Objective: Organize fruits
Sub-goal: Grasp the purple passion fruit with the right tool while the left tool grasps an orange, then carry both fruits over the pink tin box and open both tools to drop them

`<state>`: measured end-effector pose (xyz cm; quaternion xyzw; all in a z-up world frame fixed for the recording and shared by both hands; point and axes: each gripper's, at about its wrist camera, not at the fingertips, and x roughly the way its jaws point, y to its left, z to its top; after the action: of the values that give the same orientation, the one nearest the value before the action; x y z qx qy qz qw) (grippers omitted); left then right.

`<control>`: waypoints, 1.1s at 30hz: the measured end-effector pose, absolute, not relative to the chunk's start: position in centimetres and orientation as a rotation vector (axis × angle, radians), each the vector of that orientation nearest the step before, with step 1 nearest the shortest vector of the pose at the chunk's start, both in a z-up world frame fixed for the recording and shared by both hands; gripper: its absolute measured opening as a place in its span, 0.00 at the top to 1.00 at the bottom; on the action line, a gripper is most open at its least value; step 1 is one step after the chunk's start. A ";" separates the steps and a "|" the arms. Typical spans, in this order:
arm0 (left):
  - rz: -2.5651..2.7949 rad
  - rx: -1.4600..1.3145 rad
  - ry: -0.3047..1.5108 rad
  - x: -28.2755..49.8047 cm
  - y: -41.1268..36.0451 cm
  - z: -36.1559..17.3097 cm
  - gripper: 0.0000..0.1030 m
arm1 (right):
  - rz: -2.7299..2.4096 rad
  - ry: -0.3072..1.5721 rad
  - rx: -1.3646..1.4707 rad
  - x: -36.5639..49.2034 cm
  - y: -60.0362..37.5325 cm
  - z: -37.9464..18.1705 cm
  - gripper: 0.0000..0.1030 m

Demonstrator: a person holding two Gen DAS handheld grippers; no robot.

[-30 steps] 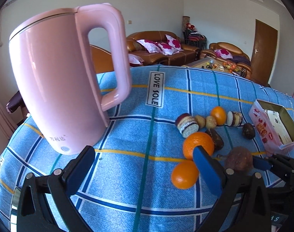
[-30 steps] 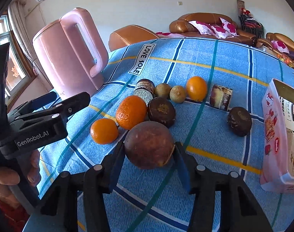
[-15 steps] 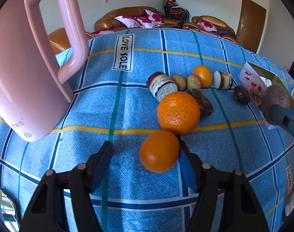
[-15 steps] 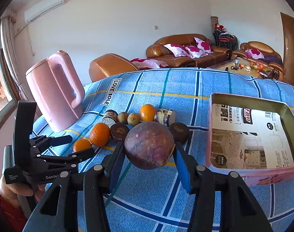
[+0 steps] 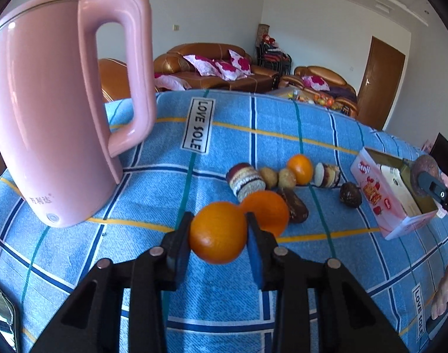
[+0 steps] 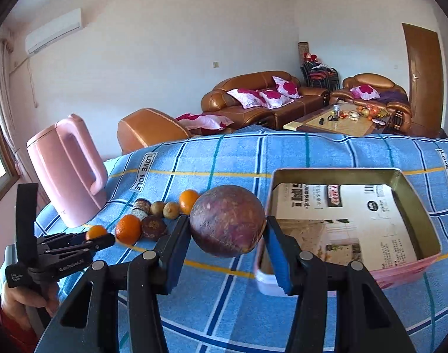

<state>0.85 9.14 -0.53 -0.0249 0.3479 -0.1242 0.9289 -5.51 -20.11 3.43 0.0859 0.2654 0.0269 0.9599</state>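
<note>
Left gripper (image 5: 218, 241) closing on a small orange (image 5: 218, 233), blue pads pressed to both its sides, fruit just above the blue checked tablecloth (image 5: 153, 188). Right behind it, a larger orange (image 5: 268, 211), partly hidden by the held one and touching a dark oblong fruit (image 5: 294, 206). Farther back, a loose row: striped cylindrical snack (image 5: 246, 178) on its side, two small brownish fruits (image 5: 278, 177) side by side, another orange (image 5: 300, 169), a second wrapped snack (image 5: 328, 175), then a dark round fruit (image 5: 351, 194) alone toward the tin. Tall pink kettle (image 5: 56, 117) upright on the left, well apart from the fruit. Right gripper (image 6: 227, 235) clamped on a round purple-brown passion fruit (image 6: 227, 225), pads tight on either side, fruit lifted clear of the cloth and hanging just beside the near left corner of the open pink tin box (image 6: 400, 270). Inside the tin only a printed paper lining visible. Same held fruit seen from the left wrist view at the far right edge, over the tin. In the right wrist view, at lower left, hand (image 6: 21, 303) around the left gripper's handle, its tips at the small orange. Beyond the table, brown leather sofas (image 6: 262, 100) with pink-and-white cushions, low coffee table, wooden door (image 6: 424, 79).
</note>
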 end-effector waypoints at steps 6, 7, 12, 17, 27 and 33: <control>-0.253 -0.075 0.570 -0.8 8.7 1.4 0.65 | -0.053 0.507 0.153 -6.0 -24.2 3.8 0.49; -0.259 -0.073 0.560 -1.0 8.3 1.6 0.65 | -0.067 0.510 0.152 -6.0 -25.0 3.6 0.49; -0.298 -0.028 0.503 -2.0 4.0 2.6 0.65 | -0.110 0.515 0.161 -6.1 -28.1 3.5 0.49; -0.369 -0.035 0.483 -2.3 -0.2 3.9 0.65 | -0.155 0.499 0.119 -6.5 -29.9 3.6 0.49; -0.495 0.012 0.534 -1.6 -11.5 3.6 0.65 | -0.183 0.529 0.077 -6.8 -33.3 3.0 0.49; -0.495 0.057 0.597 -1.5 -16.9 2.3 0.65 | -0.173 0.573 0.052 -6.4 -34.2 2.0 0.48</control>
<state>-1.51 -16.90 2.27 0.0278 0.2911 -0.2413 0.9253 -6.36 -34.19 2.04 0.0254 0.2822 -0.0854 0.9552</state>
